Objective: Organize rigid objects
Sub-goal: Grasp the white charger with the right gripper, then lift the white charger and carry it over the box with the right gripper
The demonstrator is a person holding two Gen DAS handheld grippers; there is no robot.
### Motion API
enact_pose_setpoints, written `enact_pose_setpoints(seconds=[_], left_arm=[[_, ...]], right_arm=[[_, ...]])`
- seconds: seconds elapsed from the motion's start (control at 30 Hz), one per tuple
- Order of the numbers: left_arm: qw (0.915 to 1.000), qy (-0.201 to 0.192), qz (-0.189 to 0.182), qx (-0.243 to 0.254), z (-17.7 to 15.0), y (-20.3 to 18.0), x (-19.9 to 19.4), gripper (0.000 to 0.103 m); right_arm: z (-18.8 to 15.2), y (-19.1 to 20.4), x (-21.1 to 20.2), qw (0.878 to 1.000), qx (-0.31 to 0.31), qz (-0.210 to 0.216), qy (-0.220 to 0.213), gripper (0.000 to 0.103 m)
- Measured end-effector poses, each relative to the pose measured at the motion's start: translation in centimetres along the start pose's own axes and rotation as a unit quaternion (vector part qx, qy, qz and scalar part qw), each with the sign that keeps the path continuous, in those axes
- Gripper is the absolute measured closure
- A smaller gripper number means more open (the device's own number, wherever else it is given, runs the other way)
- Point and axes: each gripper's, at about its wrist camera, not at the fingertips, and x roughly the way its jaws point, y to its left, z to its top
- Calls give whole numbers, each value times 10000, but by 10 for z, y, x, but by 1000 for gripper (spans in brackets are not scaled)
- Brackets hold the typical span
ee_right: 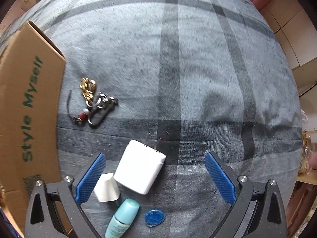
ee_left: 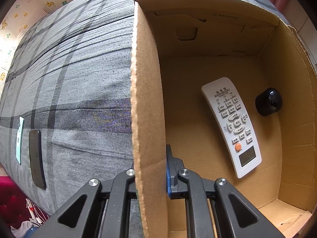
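My left gripper (ee_left: 150, 168) is shut on the side wall of an open cardboard box (ee_left: 146, 99), one blue pad inside and the other finger outside. A white remote control (ee_left: 231, 125) and a black round object (ee_left: 268, 101) lie on the box floor. My right gripper (ee_right: 154, 156) points down, open wide, over a white plug-in charger (ee_right: 138, 170) that lies between its blue pads without touching them. Beside the left pad stands a small white tapered piece (ee_right: 107, 188). A teal bottle (ee_right: 122, 216) and a blue round disc (ee_right: 154, 217) lie nearer the camera.
Everything rests on a grey plaid bedspread (ee_right: 198, 69). A bunch of keys (ee_right: 93, 101) lies beside the box (ee_right: 29, 109), printed "Style Myself". A dark phone (ee_left: 36, 158) and a mint flat object (ee_left: 19, 138) lie left of the box.
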Motion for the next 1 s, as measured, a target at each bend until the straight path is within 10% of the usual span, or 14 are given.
enact_pose_setpoints(seconds=[0.37, 0.6, 1.0], left_arm=[[10000, -3, 70, -13, 1, -2, -2, 90], [9999, -4, 114, -15, 1, -5, -3, 90], [9999, -18, 101, -31, 0, -5, -4, 90]], right_arm=[[-6, -7, 17, 9998, 80, 85, 156, 3], [2, -3, 27, 9991, 75, 250, 335, 51], [6, 2, 6, 9995, 95, 175, 227, 53]])
